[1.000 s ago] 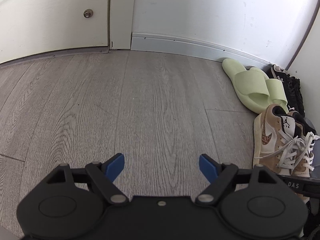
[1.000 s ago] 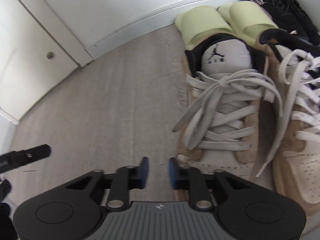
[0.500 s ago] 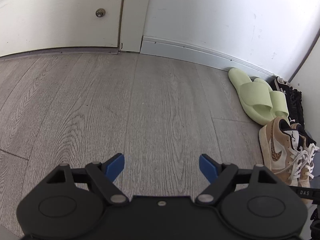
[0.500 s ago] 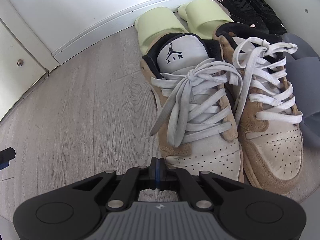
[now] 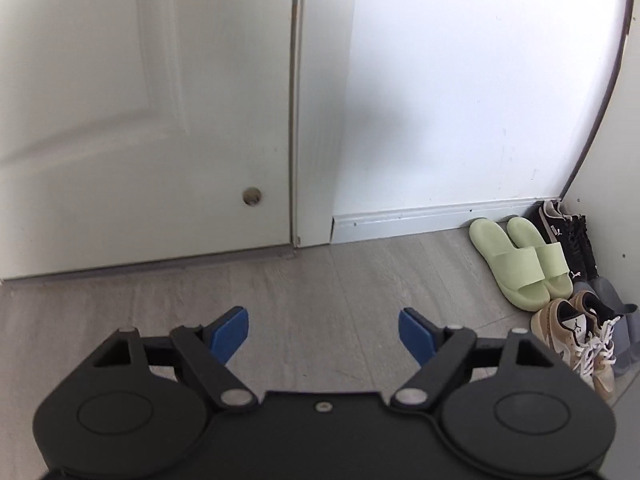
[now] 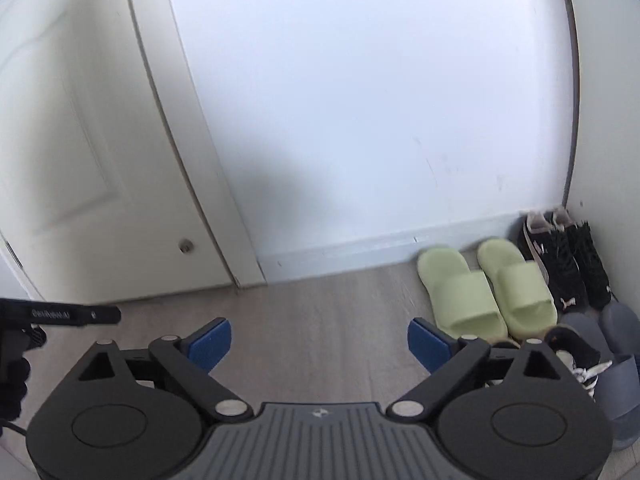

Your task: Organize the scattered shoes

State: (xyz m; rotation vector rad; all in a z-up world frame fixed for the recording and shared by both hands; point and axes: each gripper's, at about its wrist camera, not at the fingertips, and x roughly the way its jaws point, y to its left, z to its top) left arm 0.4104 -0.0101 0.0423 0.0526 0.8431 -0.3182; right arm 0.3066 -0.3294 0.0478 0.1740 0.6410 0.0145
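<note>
- Left gripper (image 5: 323,334) and right gripper (image 6: 319,344): claws wide, empty.
- Shoes paired at 3 o'clock: slides (image 6: 486,294), sneakers (image 5: 576,344).
- Judgement: nearly finished; scan floor (image 5: 320,280) for strays.

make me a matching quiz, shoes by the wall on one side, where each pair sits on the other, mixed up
Column 1:
1. green slides
2. black sneakers
3. tan sneakers
4. grey slides

Column 2:
a. in the corner, against the baseboard
b. front row, beside the side wall
c. against the baseboard, door side of the black pair
d. front row, in front of the green pair

Pairs: 1-c, 2-a, 3-d, 4-b
</note>
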